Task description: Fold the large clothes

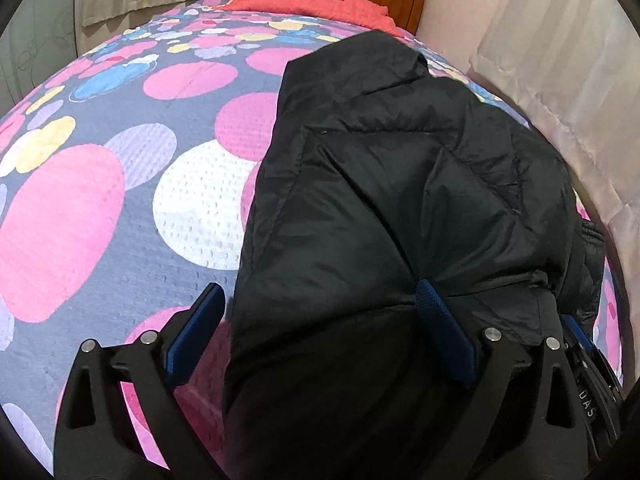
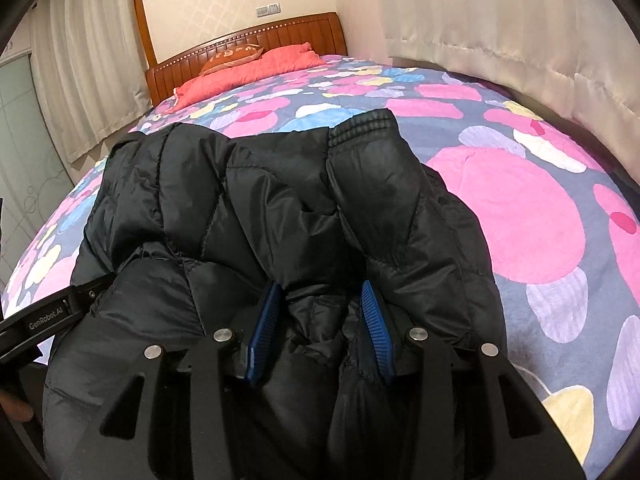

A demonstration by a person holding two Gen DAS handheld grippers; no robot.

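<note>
A black puffer jacket (image 1: 400, 184) lies on the bed, partly folded. In the left wrist view my left gripper (image 1: 320, 304) is wide open, its jaws straddling the jacket's near left edge; its right blue pad (image 1: 436, 320) presses into the fabric. In the right wrist view the jacket (image 2: 248, 208) fills the middle, a sleeve with a ribbed cuff (image 2: 360, 124) lying over it. My right gripper (image 2: 320, 312) has a thick bunch of jacket fabric between its blue pads (image 2: 264, 320), jaws partly apart around it. The left gripper's body (image 2: 44, 316) shows at the left edge.
The bedspread (image 1: 80, 220) is grey with large pink, white, blue and yellow spots. A red pillow (image 2: 248, 68) and an orange cushion (image 2: 232, 56) lie at the wooden headboard (image 2: 296, 32). White curtains (image 2: 520, 40) hang on the right, a wardrobe door (image 2: 16, 128) stands left.
</note>
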